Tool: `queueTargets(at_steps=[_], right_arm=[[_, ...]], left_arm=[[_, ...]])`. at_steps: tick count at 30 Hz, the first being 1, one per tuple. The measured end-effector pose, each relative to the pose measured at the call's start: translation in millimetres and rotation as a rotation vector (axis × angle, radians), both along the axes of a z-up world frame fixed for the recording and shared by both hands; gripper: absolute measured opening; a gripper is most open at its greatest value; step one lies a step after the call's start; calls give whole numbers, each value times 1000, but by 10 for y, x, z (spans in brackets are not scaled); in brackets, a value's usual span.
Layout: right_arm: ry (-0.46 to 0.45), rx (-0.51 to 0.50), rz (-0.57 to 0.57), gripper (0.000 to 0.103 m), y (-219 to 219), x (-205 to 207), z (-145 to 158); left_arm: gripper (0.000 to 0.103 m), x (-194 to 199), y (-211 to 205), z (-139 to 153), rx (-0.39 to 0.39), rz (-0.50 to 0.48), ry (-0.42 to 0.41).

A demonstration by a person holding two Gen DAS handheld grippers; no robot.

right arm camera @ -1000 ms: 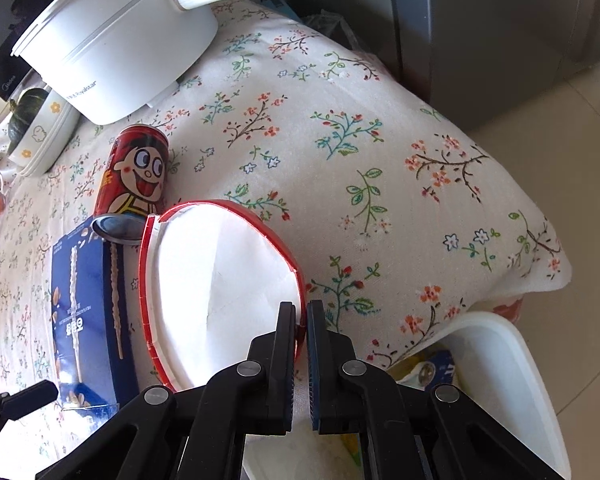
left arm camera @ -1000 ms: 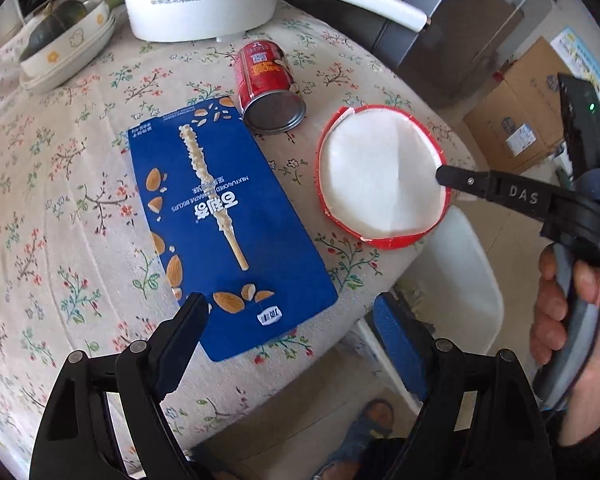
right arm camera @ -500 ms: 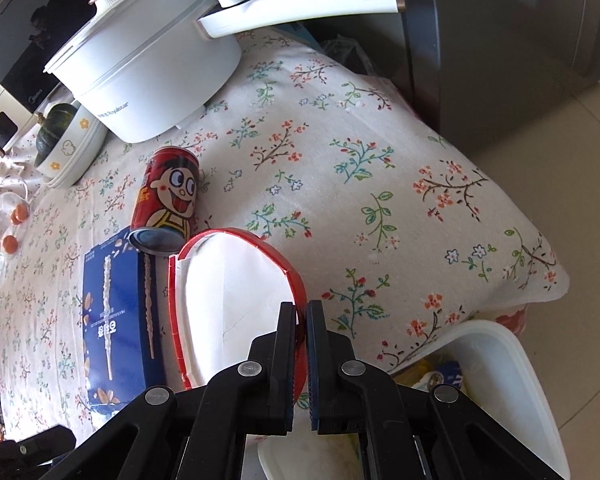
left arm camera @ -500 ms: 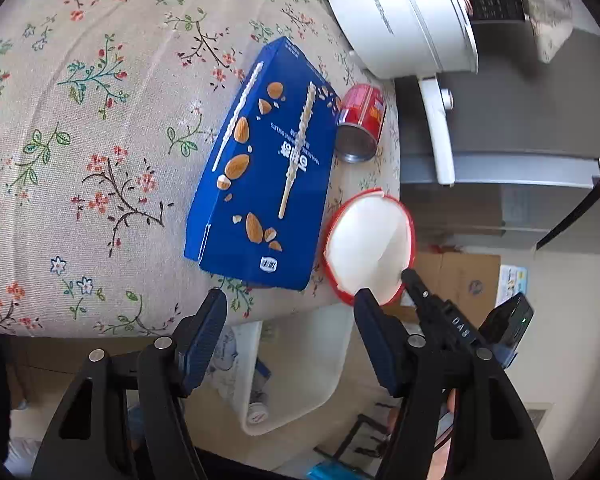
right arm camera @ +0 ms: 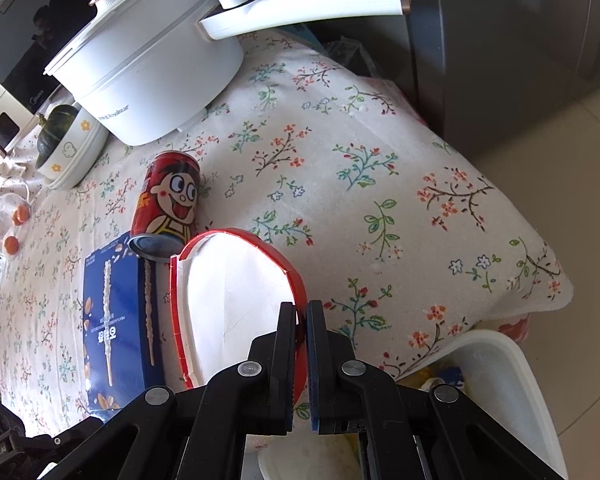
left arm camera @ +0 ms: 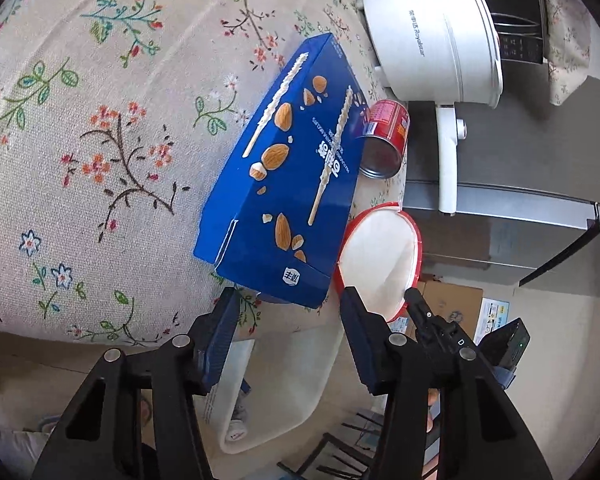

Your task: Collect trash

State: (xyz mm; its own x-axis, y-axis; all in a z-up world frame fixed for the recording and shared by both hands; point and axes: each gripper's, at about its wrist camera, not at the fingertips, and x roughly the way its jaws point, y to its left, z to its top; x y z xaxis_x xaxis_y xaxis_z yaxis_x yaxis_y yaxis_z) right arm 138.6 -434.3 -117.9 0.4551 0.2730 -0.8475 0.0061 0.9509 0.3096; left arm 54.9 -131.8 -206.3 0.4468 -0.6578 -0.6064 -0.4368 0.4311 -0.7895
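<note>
A red-rimmed white paper lid (right arm camera: 236, 304) lies at the table's front edge; my right gripper (right arm camera: 302, 312) is shut on its rim. It also shows in the left wrist view (left arm camera: 380, 260). A blue almond biscuit box (left arm camera: 288, 176) lies flat next to it, also in the right wrist view (right arm camera: 118, 328). My left gripper (left arm camera: 288, 320) is open and empty, its jaws on either side of the box's near end at the table edge. A red drink can (right arm camera: 168, 204) lies on its side behind the lid, also seen from the left wrist (left arm camera: 384, 140).
A white bin (right arm camera: 496, 380) stands on the floor below the table edge, also in the left wrist view (left arm camera: 284, 396). A white electric pot (right arm camera: 152, 76) with a long handle stands at the back. A bowl with a squash (right arm camera: 68, 148) sits far left. A grey fridge (right arm camera: 520, 40) stands beside the table.
My left gripper has swung round and closed in on the near end of the blue box. My right gripper, still shut on the lid's rim, has drawn back slightly.
</note>
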Motion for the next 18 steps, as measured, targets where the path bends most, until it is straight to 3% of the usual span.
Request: queueTargets(at_steps=[8, 10, 15, 18], right_arm=[[19, 4, 6, 3, 34, 45, -78], [19, 4, 5, 3, 31, 39, -68], [9, 8, 0, 4, 14, 25, -19], [4, 7, 0, 3, 4, 16, 9]], left_arm=[[50, 83, 82, -11, 77, 80, -24], [27, 100, 97, -29, 102, 83, -16], [14, 126, 218, -11, 123, 114, -75], [9, 133, 292, 111, 179, 124, -121]])
